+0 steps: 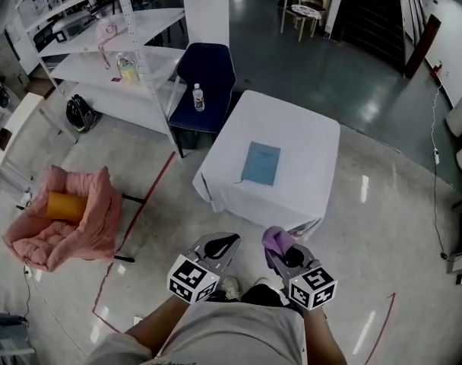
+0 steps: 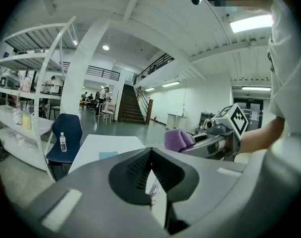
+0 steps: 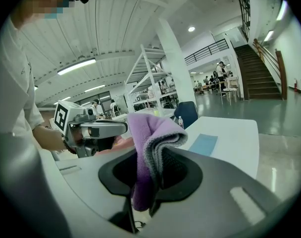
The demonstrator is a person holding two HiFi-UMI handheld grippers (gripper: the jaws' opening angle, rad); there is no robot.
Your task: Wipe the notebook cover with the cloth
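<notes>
A blue notebook [image 1: 261,163] lies flat in the middle of a white-covered table [image 1: 307,135], some way ahead of both grippers. My right gripper [image 1: 275,243] is held low near the person's body, shut on a folded purple cloth [image 1: 276,239] that sticks out above its jaws. In the right gripper view the cloth [image 3: 148,133] fills the jaws and the notebook [image 3: 204,144] shows beyond. My left gripper [image 1: 225,241] is beside it, jaws together with nothing between them. The left gripper view shows the cloth [image 2: 177,140] and the notebook [image 2: 108,155] on the table [image 2: 101,143].
A dark blue chair [image 1: 207,78] with a water bottle [image 1: 198,97] on its seat stands at the table's far left corner. White shelving [image 1: 124,59] runs behind it. A pink padded seat [image 1: 68,219] sits at the left. Red tape [image 1: 147,204] marks the floor.
</notes>
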